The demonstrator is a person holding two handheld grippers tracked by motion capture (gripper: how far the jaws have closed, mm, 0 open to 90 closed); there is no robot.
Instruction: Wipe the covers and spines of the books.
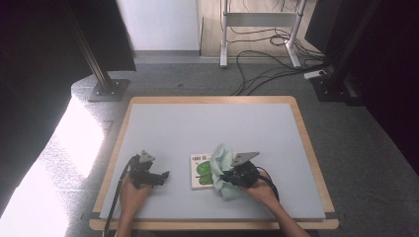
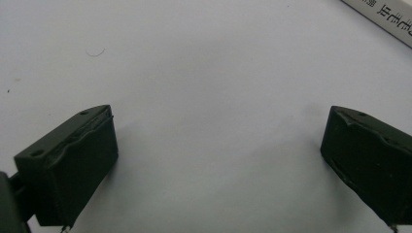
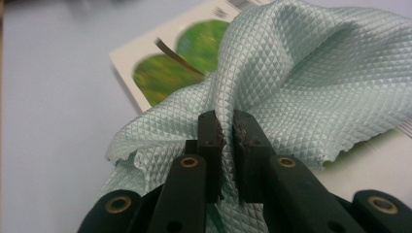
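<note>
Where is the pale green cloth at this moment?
In the high view the cloth sits near the table's front edge, right of centre, pinched in the right tongs and draped over the right part of the white box with green leaves.

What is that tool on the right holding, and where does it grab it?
The right tool pinches the light green cloth by a bunched fold near its edge, over the book. The left tool is open and holds nothing.

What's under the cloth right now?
The cloth, pinched by the right gripper, lies over a white book with green shapes on its cover. The book's right part is covered.
</note>
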